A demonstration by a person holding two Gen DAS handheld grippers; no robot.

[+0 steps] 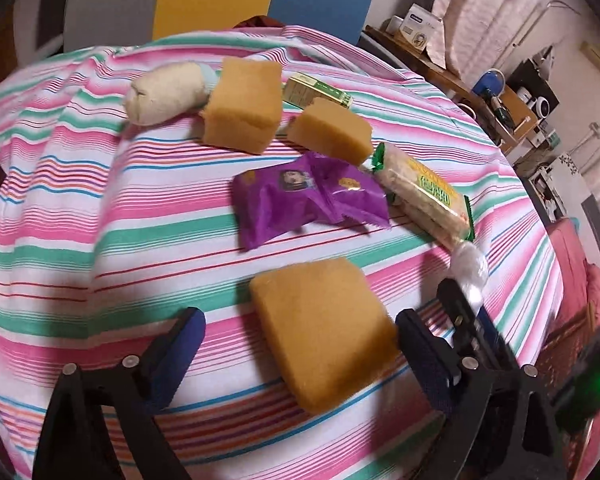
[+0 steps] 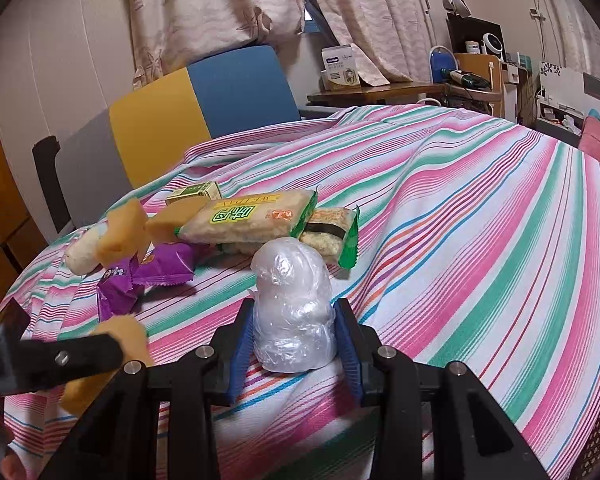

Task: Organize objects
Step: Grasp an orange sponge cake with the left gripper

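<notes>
Left gripper (image 1: 300,344) spread wide astride near yellow sponge (image 1: 320,332), right pad touching its edge, left pad apart. Sponge on striped cloth (image 1: 100,200), just below purple packets (image 1: 300,200). Right gripper (image 2: 294,340) pinching plastic-wrapped lump (image 2: 292,312), beside sponge, near cracker packs (image 2: 248,220).

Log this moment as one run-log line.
left gripper: open around sponge | right gripper: shut on plastic-wrapped lump | snacks: on striped cloth

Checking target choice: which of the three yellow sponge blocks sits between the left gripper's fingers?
The nearest sponge block, lying alone in front of the purple packets; the other two sit farther back.
</notes>
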